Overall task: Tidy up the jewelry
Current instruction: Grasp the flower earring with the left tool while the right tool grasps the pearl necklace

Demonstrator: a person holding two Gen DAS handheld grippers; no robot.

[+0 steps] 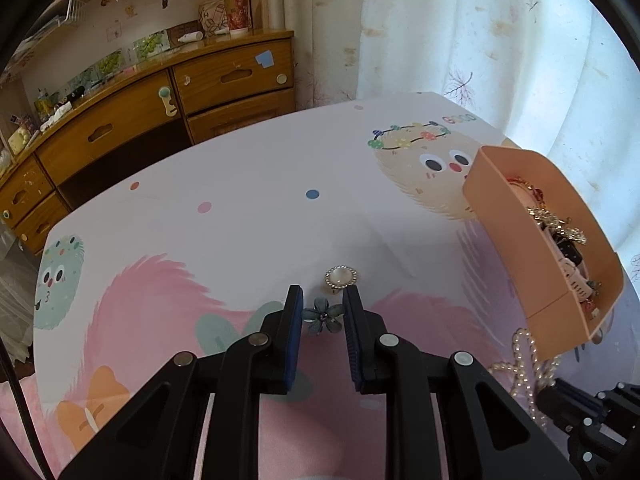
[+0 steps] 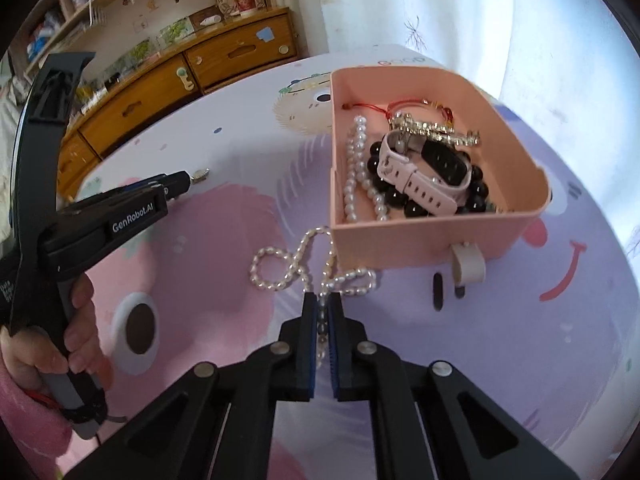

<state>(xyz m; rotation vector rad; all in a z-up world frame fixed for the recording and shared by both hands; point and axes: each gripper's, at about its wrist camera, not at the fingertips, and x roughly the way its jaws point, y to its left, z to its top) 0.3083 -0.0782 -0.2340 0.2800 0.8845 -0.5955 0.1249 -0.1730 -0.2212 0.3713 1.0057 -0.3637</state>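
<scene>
My left gripper (image 1: 322,300) is shut on a small blue-grey flower ornament (image 1: 322,316), whose petals touch both pads just above the cartoon-print tablecloth (image 1: 248,184). A round pearl ring (image 1: 341,278) lies right beyond the fingertips. In the right wrist view my right gripper (image 2: 322,306) is shut on a strand of the pearl necklace (image 2: 280,270), which lies looped on the cloth in front of the pink box (image 2: 400,240). The box holds a pink-strapped watch (image 2: 420,178), a black bead bracelet (image 2: 478,190), a pearl strand (image 2: 354,168), a gold chain and a red cord.
A hand (image 2: 48,356) grips the left gripper's handle at the left of the right wrist view. The pink box (image 1: 520,264) stands near the table's right edge. Wooden drawers (image 1: 132,128) and cluttered shelves stand behind the table. A pale curtain (image 1: 480,40) hangs at the back right.
</scene>
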